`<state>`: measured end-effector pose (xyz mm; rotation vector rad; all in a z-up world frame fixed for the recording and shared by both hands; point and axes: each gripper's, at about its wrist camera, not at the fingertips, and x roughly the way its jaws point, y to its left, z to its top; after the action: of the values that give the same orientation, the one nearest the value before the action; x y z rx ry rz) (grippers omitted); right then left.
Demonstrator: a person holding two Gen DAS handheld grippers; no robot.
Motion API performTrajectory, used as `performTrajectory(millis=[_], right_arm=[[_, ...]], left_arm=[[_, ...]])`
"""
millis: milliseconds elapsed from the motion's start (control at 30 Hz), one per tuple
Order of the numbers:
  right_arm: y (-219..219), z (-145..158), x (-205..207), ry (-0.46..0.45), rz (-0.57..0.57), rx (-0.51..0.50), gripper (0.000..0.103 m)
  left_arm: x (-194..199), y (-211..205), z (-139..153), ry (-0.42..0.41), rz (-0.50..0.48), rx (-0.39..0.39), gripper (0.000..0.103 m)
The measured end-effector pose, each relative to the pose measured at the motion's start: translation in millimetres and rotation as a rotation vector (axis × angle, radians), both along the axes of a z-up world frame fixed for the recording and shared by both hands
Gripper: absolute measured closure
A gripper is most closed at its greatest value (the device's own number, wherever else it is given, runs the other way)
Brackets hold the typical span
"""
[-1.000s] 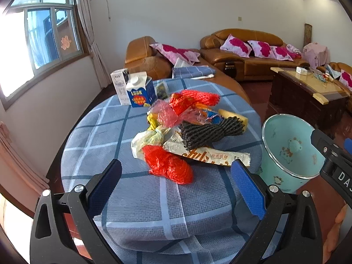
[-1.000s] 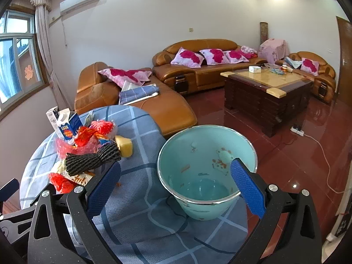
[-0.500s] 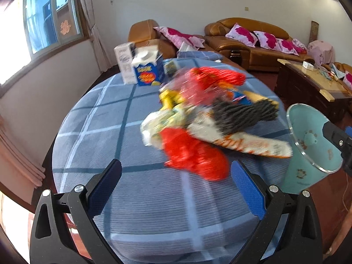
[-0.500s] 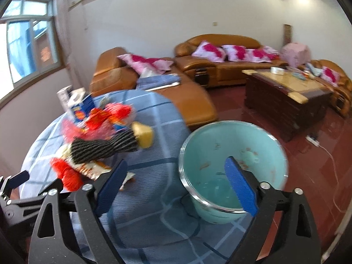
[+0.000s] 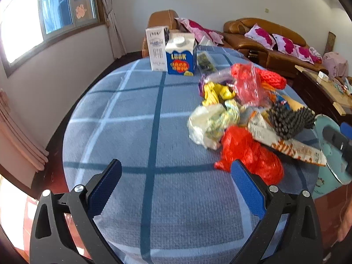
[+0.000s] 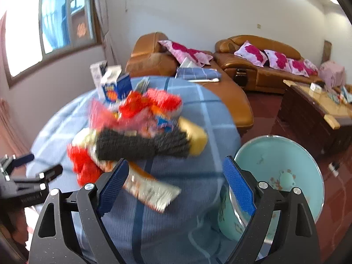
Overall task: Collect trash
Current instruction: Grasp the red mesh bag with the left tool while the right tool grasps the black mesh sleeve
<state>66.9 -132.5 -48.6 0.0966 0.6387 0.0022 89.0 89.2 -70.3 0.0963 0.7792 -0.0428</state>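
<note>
1. A round table [image 5: 136, 132] with a blue checked cloth filled the middle of both views.
2. At its far side stood a blue milk carton [image 5: 180, 57] and a white carton [image 5: 157, 48], touching side by side, with a small dark packet [image 5: 205, 61] lying just beside them.
3. Behind the table were brown sofas [image 6: 261, 66] with pink pillows, a window [image 5: 55, 11] and a dark wooden coffee table [image 6: 316, 110].
4. The trash pile [image 5: 248, 114] lay on the table's right side in the left view.
5. It held a red plastic bag [image 5: 248, 154] at the near edge, a white and yellow bag [image 5: 209, 123], a black net roll [image 5: 288, 121], a long snack wrapper [image 5: 294, 147] and a red net [image 5: 272, 79] at the back.
6. In the right view the pile was blurry, and a yellow sponge-like lump [image 6: 195, 136] showed beside the black roll.
7. A pale green bin [image 6: 279, 176] stood just beside the table, lower than the tabletop and tilted.
8. The left gripper [image 5: 176, 187] hung over bare cloth with its jaws spread wide and nothing in them; the red bag was near its right finger.
9. The right gripper [image 6: 173, 182] had its jaws spread too, after they had just been closing a little. Nothing was pinched. The snack wrapper lay under its left finger, and its right finger stood in front of the bin's rim.
</note>
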Motion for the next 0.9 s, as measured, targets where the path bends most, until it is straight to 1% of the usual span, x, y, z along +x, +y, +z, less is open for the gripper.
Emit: performTrajectory(millis=[67,167,233,267,300,333,367,400,433,500,533,567,633,733,900], right_arm=[[-7,3,12,0.014,-0.018,0.038,0.016],[-17,0,33,0.049,-0.064,0.120,0.017],[-21,-4,46,0.072,-0.088,0.168,0.021],[-20,-9,54,0.100,-0.095,0.184,0.031],[-19,-15,61,0.133,-0.088,0.206,0.046],[-19,-21,65,0.162,-0.073,0.229,0.054],[-18,-24,67,0.179,-0.066,0.243,0.067],[-18,-29,69,0.196,-0.060,0.258,0.076],[-18,-30,68,0.198,-0.059,0.262,0.079],[-19,-31,65,0.188,-0.056,0.265,0.092],[-20,-31,63,0.182,-0.053,0.266,0.096],[-21,-28,60,0.169,-0.049,0.269,0.100],[-22,-24,56,0.150,-0.049,0.263,0.100],[-24,-13,45,0.113,-0.043,0.265,0.100],[-25,8,25,0.033,-0.029,0.242,0.100]], left_arm=[[3,-3,1,-0.008,-0.003,0.001,0.006],[12,-13,1,0.011,-0.036,-0.023,0.007],[19,-20,2,0.019,-0.057,-0.051,0.007],[22,-23,3,0.028,-0.064,-0.068,0.008],[25,-27,2,0.040,-0.083,-0.085,0.011],[26,-32,1,0.041,-0.099,-0.084,0.015],[27,-36,-1,0.040,-0.112,-0.070,0.019],[29,-41,-5,0.047,-0.124,-0.047,0.030],[31,-43,-8,0.059,-0.132,-0.049,0.041],[34,-43,-15,0.096,-0.148,-0.093,0.055],[34,-43,-16,0.100,-0.155,-0.110,0.065],[34,-43,-16,0.106,-0.157,-0.119,0.069],[31,-41,-14,0.094,-0.153,-0.121,0.077],[27,-38,-10,0.085,-0.148,-0.125,0.079],[17,-23,1,0.054,-0.108,-0.116,0.080]])
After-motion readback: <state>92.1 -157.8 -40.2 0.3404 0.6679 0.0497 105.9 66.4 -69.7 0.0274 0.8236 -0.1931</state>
